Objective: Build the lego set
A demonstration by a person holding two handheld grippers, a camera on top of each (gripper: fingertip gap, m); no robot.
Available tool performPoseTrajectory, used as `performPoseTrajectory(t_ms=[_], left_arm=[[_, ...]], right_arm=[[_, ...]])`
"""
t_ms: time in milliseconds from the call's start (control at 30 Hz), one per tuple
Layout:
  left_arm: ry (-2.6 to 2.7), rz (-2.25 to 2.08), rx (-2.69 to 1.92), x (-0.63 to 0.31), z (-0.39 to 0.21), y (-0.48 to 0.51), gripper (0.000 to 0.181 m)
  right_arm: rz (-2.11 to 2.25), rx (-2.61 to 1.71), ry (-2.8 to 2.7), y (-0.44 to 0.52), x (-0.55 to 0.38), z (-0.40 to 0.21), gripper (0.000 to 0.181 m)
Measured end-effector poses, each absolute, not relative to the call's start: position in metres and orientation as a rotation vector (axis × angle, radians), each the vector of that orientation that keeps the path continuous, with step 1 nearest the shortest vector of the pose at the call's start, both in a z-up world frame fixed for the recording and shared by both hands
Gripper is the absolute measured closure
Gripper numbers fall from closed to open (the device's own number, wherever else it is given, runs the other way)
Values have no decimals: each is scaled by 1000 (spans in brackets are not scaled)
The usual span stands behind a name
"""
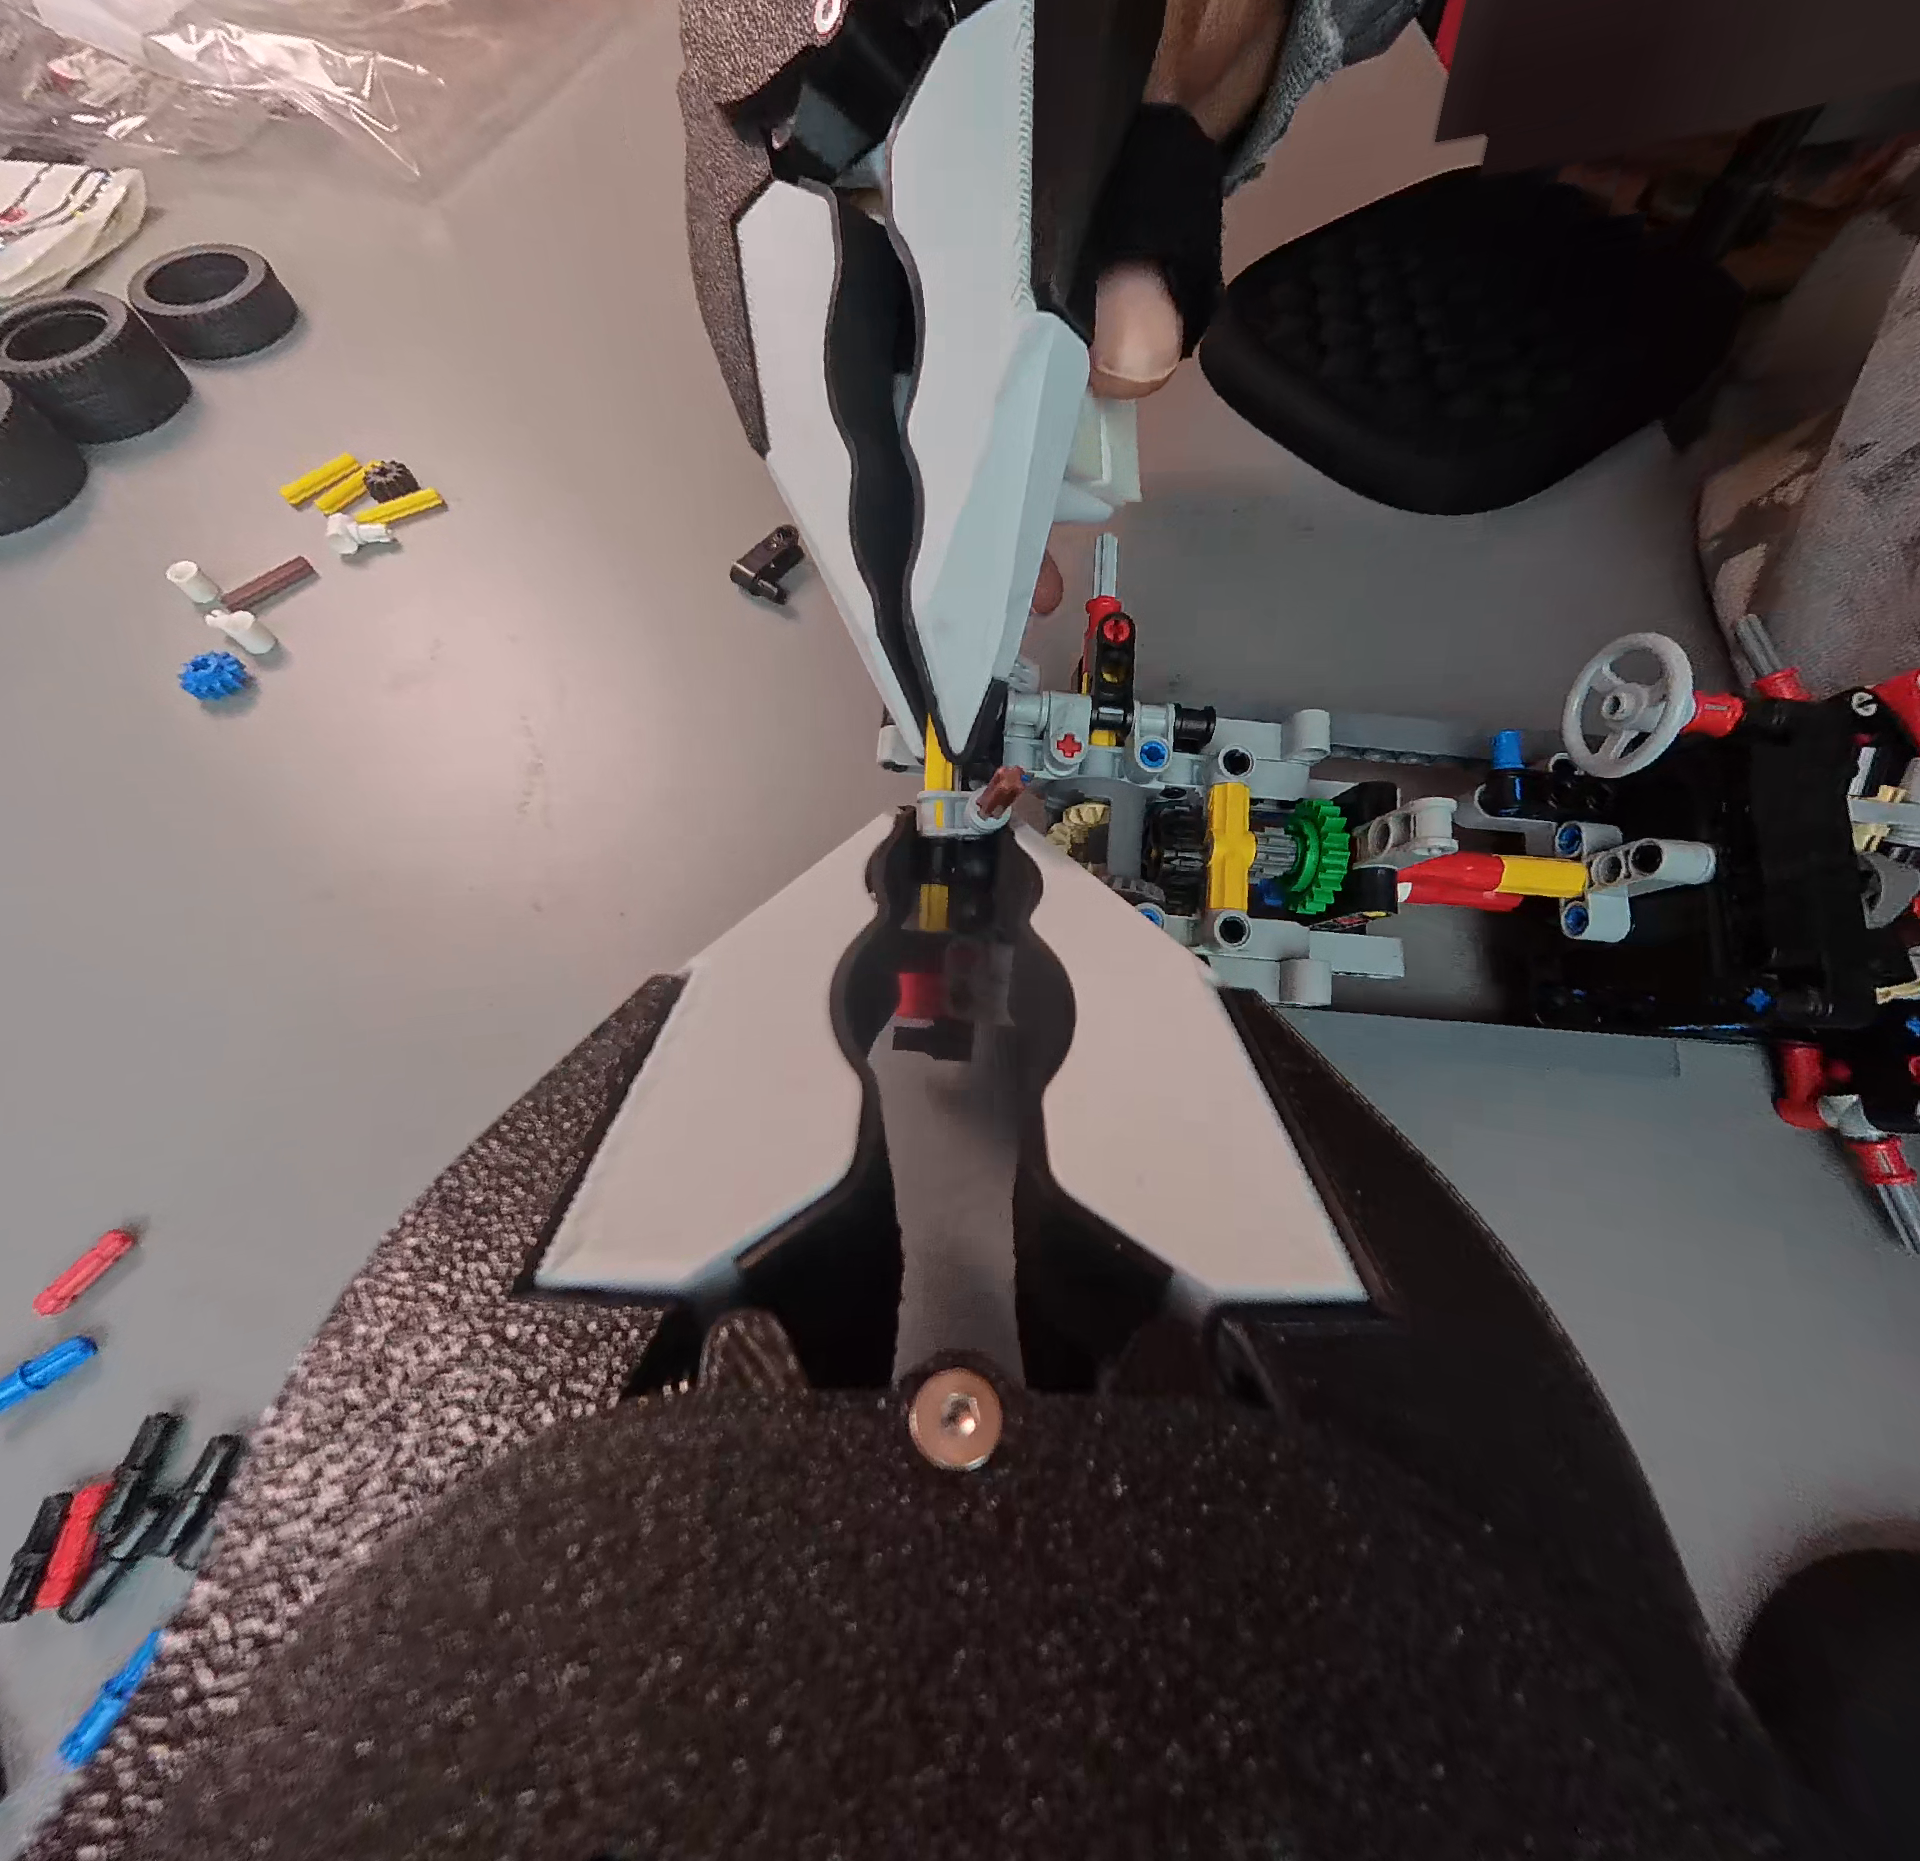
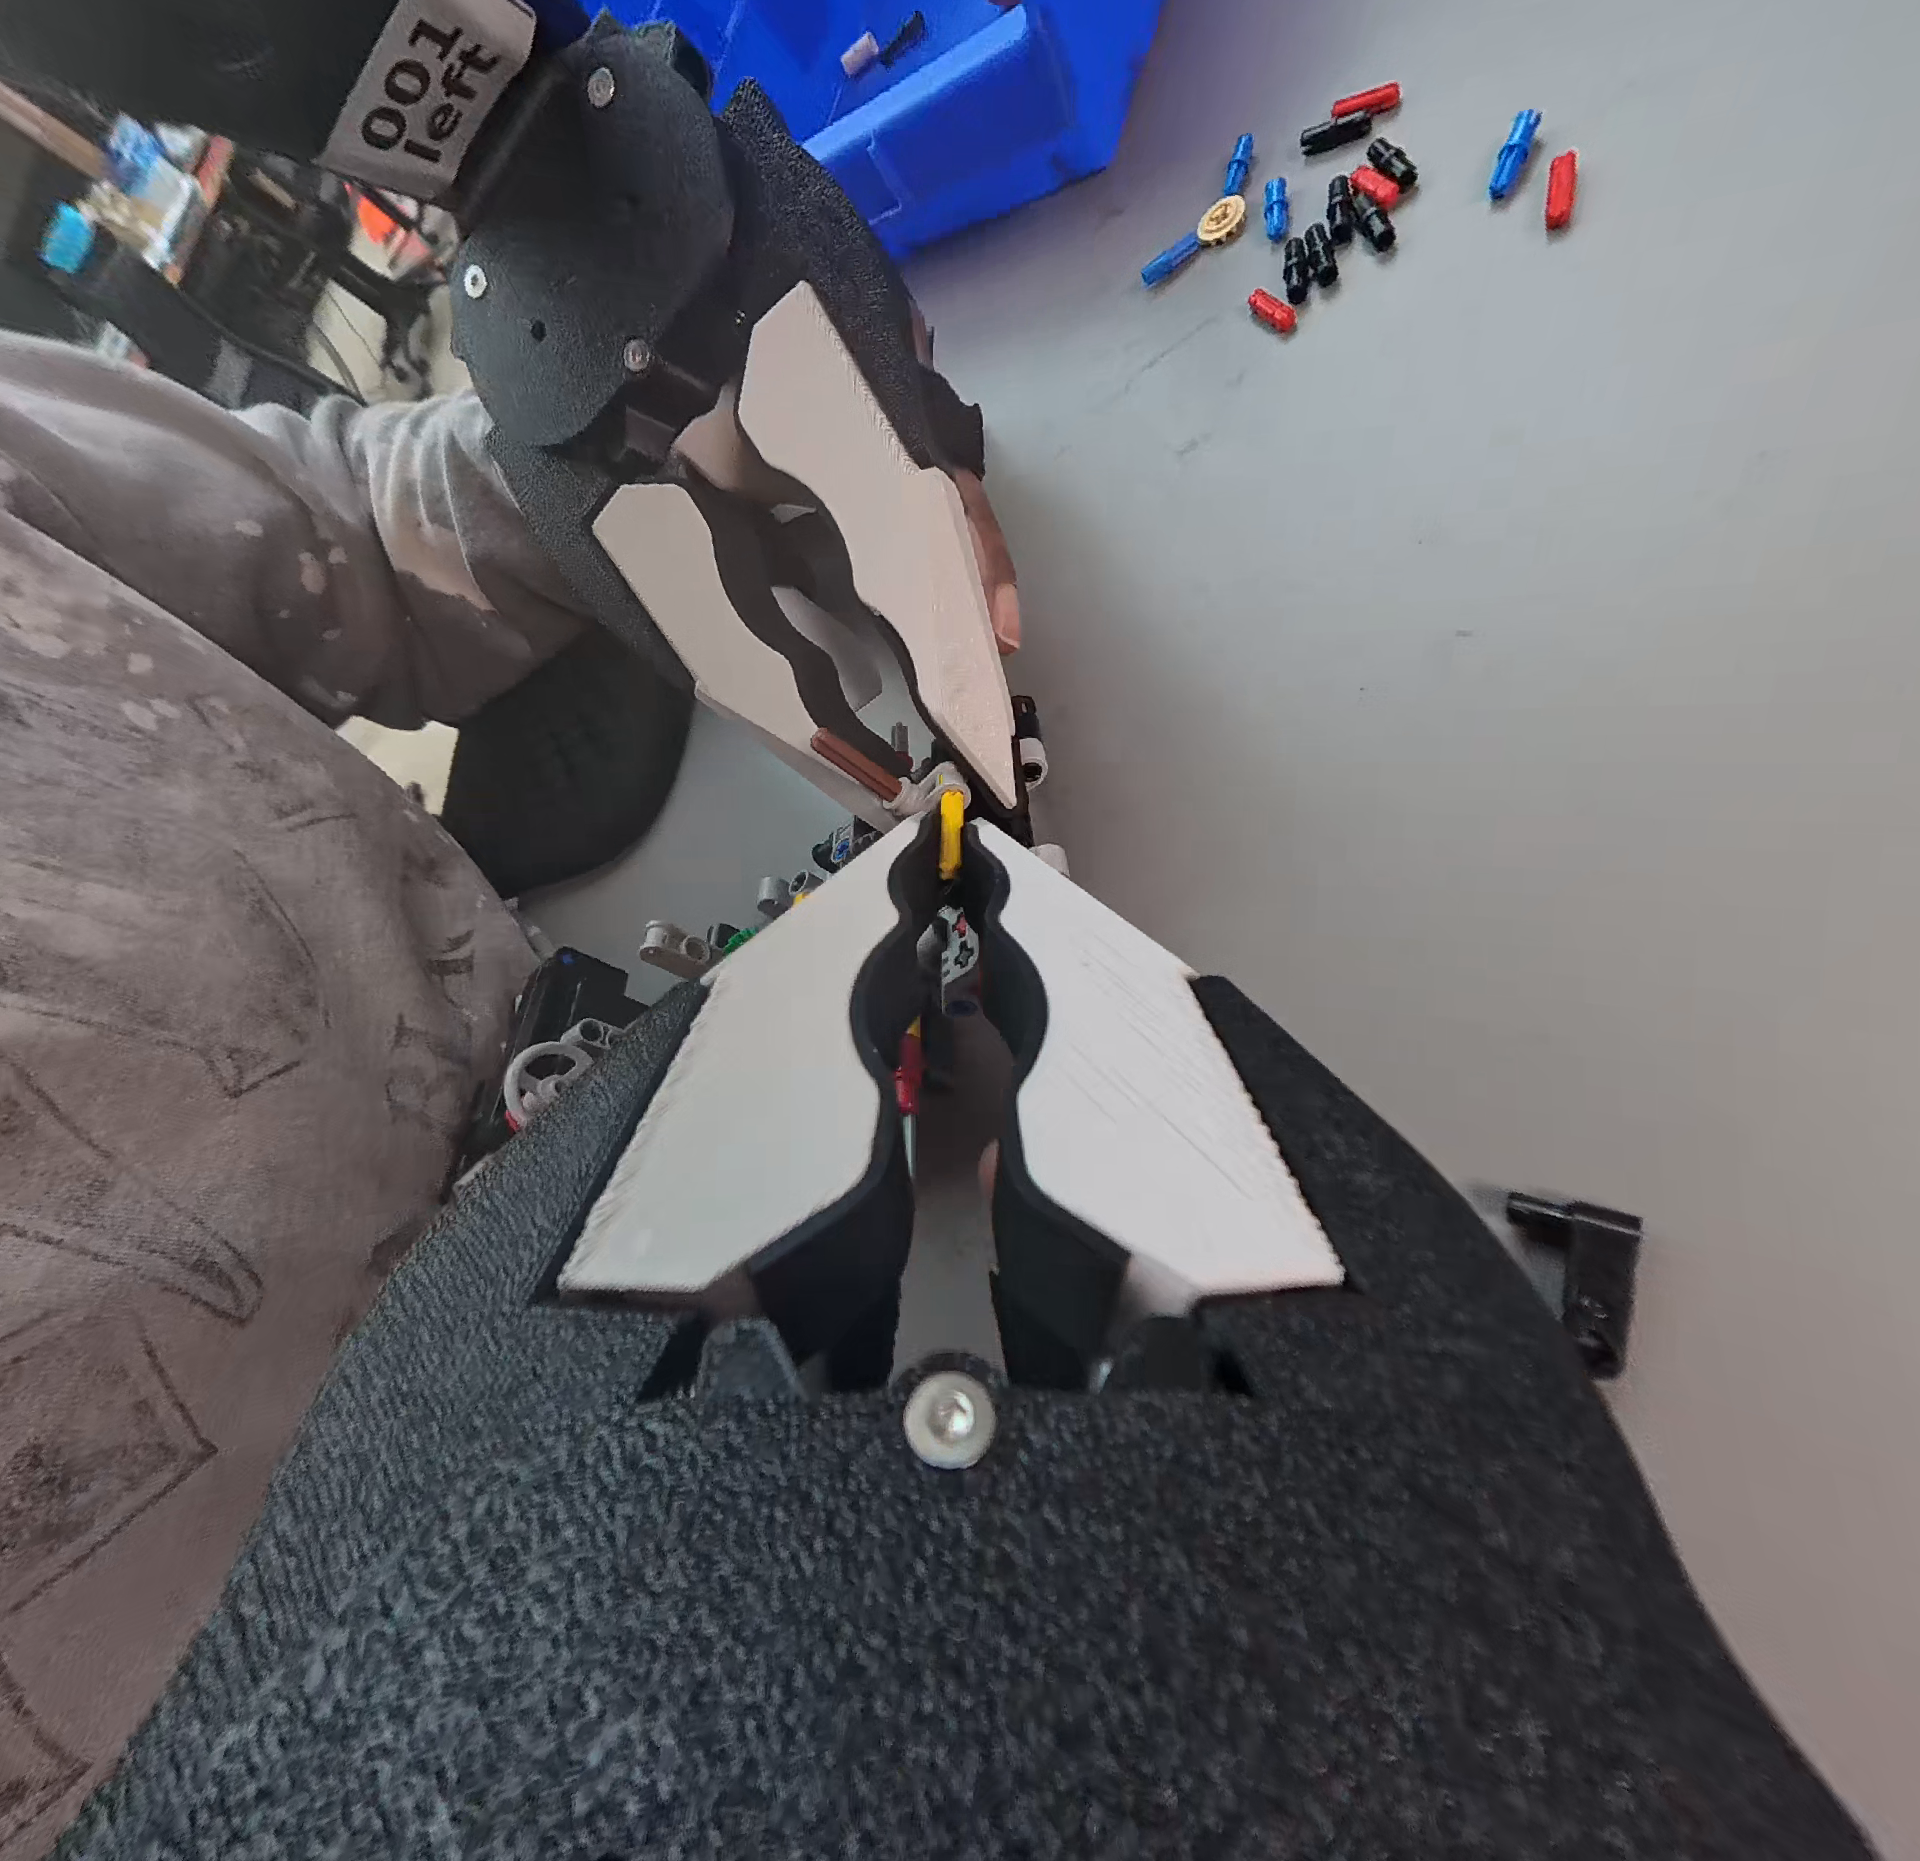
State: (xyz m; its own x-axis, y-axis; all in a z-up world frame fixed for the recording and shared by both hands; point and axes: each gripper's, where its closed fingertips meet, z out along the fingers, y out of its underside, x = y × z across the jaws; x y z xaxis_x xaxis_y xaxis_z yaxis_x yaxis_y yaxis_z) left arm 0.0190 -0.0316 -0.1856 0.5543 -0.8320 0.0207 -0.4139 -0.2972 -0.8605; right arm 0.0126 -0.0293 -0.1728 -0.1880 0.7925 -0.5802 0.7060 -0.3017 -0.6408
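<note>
Fingers (image 1: 790,461) beside steering wheel (image 1: 1627,705)

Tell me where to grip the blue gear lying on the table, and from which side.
Grip the blue gear across its toothed rim, coming straight down from above. It lies flat on the table, so its rim faces sideways all round. Close along the line that runs clear of the white pin just beyond it; the other sides look free. It is small, so only the fingertips should close on it.
</note>
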Motion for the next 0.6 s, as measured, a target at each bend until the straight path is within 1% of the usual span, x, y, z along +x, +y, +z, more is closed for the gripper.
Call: performPoseTrajectory(t_ms=[133, 267, 600], left_arm=[[1018, -601, -1938, 19, -189, -31, 171], [1025, -600, -1950, 19, -192, -31, 171], [1035, -600, -1986, 17, -197, -32, 171]], right_arm=[[1620, -2038, -1697, -29, 11, -177, 181], [1693, -2085, -1706, -30, 9, -180, 181], [1739, -2144, -1720, -32, 5, -187, 181]])
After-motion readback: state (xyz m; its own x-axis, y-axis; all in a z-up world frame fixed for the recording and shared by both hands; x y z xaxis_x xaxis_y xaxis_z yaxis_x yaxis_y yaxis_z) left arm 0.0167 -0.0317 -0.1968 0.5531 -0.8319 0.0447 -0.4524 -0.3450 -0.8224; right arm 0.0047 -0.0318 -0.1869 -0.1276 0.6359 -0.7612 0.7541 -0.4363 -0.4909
